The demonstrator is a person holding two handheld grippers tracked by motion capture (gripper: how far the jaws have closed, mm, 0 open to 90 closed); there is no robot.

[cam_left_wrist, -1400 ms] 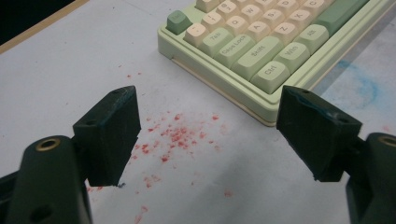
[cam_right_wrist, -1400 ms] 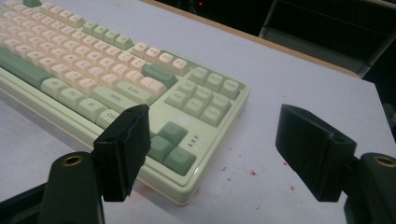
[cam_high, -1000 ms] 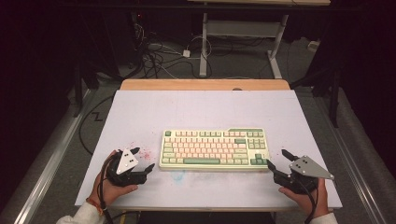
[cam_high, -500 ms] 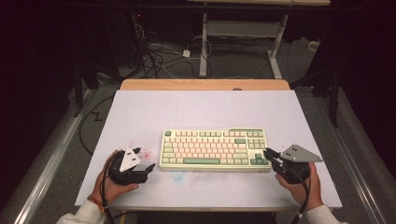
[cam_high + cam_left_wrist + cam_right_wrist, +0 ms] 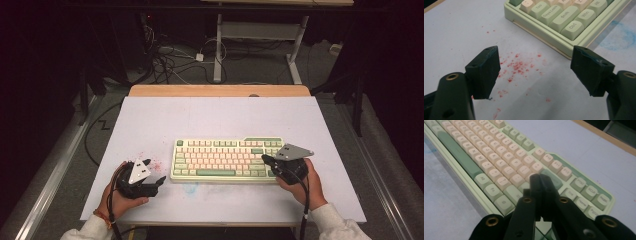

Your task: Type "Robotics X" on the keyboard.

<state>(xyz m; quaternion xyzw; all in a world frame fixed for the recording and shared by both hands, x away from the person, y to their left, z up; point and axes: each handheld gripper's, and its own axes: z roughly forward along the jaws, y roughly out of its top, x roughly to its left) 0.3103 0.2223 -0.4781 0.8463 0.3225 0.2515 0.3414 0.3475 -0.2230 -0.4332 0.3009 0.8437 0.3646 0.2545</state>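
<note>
Mechanical keyboard point(image 5: 227, 160) lies mid-table on the white mat point(image 5: 220, 117). Right gripper point(image 5: 541, 182), jaws pressed together and empty, hovers over its right-hand keys, likely to press one: come straight down on a single cap, lightly. Left gripper point(image 5: 535, 72) rests wide apart just beside the keyboard's left end, over red specks point(image 5: 517, 66)

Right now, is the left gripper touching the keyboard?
Apart. In the left gripper view, the open left gripper has bare white table with red specks between its jaws, and the keyboard sits beyond the jaw tips.
</note>
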